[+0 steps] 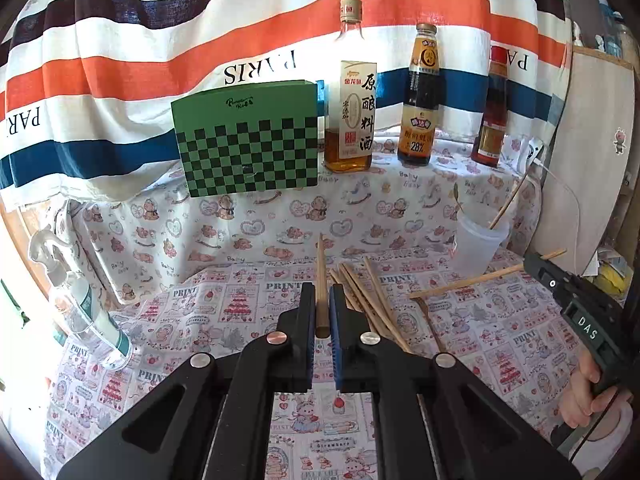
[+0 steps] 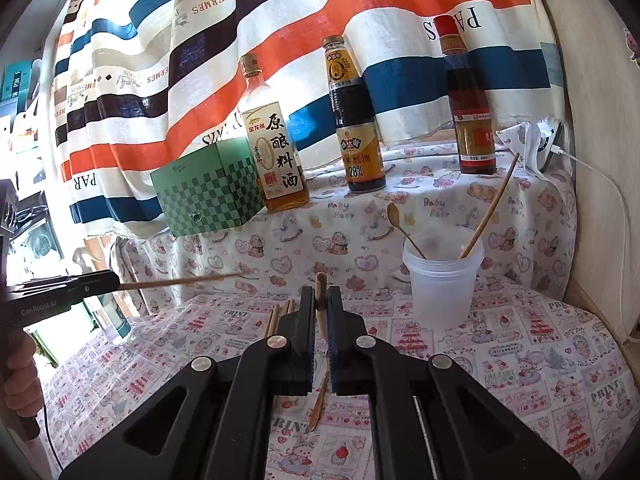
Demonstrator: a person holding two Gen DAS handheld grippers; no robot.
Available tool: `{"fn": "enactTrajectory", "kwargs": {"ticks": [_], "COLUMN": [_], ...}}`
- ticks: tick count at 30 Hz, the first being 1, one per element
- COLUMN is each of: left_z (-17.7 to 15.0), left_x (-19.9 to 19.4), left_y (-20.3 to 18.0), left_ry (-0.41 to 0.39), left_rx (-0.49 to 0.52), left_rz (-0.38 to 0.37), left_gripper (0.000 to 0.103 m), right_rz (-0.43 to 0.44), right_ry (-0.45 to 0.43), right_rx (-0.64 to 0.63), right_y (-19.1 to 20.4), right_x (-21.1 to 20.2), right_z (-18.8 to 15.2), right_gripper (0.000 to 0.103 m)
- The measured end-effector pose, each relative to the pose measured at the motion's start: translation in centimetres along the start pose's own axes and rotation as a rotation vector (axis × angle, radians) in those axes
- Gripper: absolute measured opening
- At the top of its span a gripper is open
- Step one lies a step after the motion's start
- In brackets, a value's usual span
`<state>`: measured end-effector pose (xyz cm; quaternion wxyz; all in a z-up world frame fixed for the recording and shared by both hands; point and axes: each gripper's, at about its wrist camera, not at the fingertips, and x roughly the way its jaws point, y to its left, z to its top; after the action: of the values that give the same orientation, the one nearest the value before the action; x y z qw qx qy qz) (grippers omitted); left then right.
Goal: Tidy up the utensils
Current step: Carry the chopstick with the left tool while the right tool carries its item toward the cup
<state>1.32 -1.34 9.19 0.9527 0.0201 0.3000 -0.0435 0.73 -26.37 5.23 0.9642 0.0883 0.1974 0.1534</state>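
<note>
**Both grippers loaded, cup waiting**

At centre of the left wrist view, left gripper point(image 1: 321, 312) jaws clamped on a plain wooden chopstick point(image 1: 320, 276), lifted clear of loose wooden chopsticks point(image 1: 366, 300) on the desk. Right gripper point(image 2: 320, 308) clamped on a wooden spoon point(image 2: 319, 404), near the translucent plastic cup point(image 2: 442, 280), likely for dropping in.

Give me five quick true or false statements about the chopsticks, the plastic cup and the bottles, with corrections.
1. The left gripper is shut on a chopstick. True.
2. The plastic cup is empty. False: a spoon and a stick stand in it.
3. Three bottles stand on the raised ledge. True.
4. The green checkered box lies flat on the lower cloth. False: it stands upright on the ledge.
5. No chopsticks remain on the table. False: several loose chopsticks lie there.
</note>
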Motion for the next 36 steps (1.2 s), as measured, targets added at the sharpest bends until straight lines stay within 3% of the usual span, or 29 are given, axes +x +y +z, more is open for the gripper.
{"fn": "enactTrajectory", "kwargs": {"ticks": [8,15,24,28,36], "left_z": [-1.3,0.0,4.7,6.4,9.7], "left_x": [0.1,-3.3,-4.1,-4.1,-4.5], "left_y": [1.5,2.1,0.1,-1.7,-6.8], "left_ry": [-0.052,-0.251,-0.299,-0.317,-0.346], "left_rx": [-0.064,-0.125,-0.093,-0.072,0.046], "left_rz": [-0.018,-0.009,-0.035,-0.087,-0.110], "left_gripper": [0.006,0.005,0.005,0.005,0.006], "right_rz": [-0.010,-0.001,-0.008,-0.046,-0.102], "right_ry": [0.015,-0.014,-0.019,-0.080,-0.142], "right_rx": [-0.011,-0.023,-0.022,-0.044,-0.058], "right_y": [0.2,0.7,0.5,0.2,-1.4], "right_x": [0.6,-1.3,-2.4,-3.3,-3.6], "right_z": [-0.4,0.8,6.7,9.6,15.1], "right_gripper": [0.006,0.006,0.006,0.006,0.006]}}
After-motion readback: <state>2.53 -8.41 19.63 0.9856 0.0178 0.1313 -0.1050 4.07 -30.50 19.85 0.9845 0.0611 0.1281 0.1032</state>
